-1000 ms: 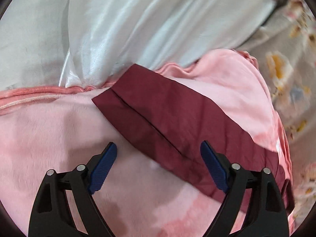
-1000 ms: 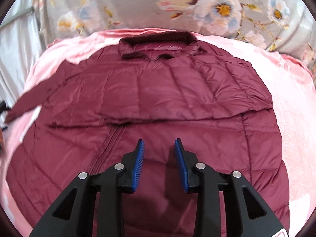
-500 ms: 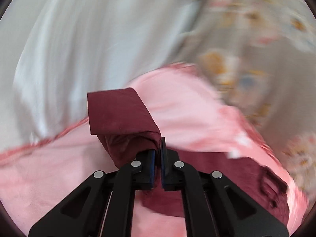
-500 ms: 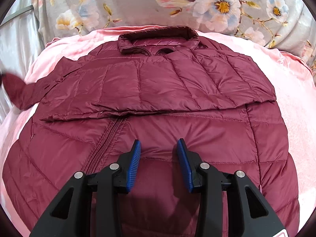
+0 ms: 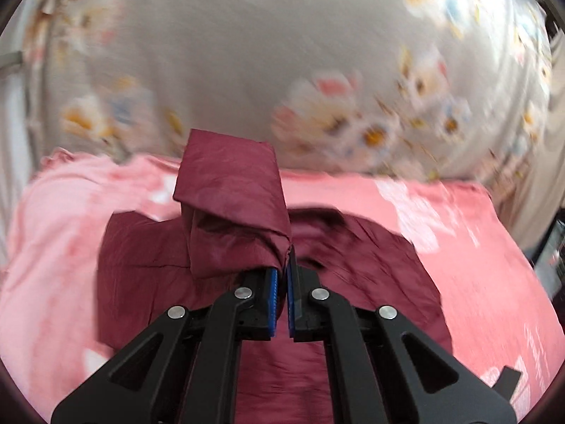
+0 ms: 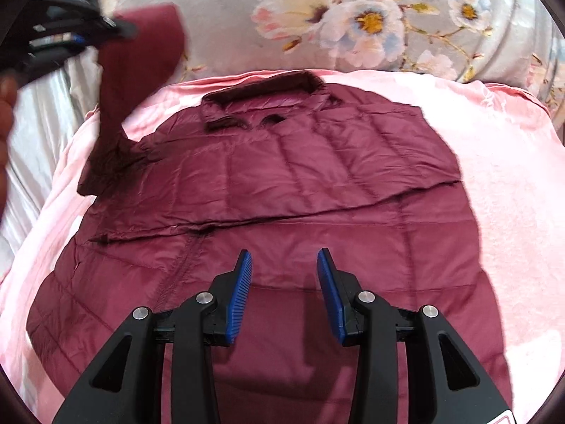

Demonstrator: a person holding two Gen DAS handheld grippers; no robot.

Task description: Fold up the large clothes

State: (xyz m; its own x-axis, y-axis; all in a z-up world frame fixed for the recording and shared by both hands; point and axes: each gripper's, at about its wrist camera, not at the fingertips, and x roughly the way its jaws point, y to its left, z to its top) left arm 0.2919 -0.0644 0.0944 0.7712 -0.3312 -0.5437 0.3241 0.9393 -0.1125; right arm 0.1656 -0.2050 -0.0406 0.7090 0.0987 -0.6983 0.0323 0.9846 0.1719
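A maroon quilted jacket (image 6: 282,183) lies flat on a pink blanket (image 6: 501,190), collar (image 6: 261,92) at the far side, one sleeve folded across its chest. My left gripper (image 5: 281,268) is shut on the end of the other sleeve (image 5: 229,208), which hangs lifted above the jacket's body (image 5: 353,275). In the right wrist view that gripper (image 6: 120,30) shows at the upper left, blurred, with the raised sleeve (image 6: 141,53) trailing down to the shoulder. My right gripper (image 6: 284,268) hovers open over the jacket's lower front, nothing between its fingers.
A grey flowered sheet (image 6: 370,21) rises behind the blanket. Pale satin fabric (image 6: 39,134) lies off the blanket's left edge. A person's hand (image 6: 5,106) shows at the left border. A dark object (image 5: 552,247) sits at the right edge of the left wrist view.
My left gripper closed on the sleeve end that lay flat on the blanket, lifted it and swung it over toward the jacket. My right gripper crept slightly toward the jacket's hem, still open.
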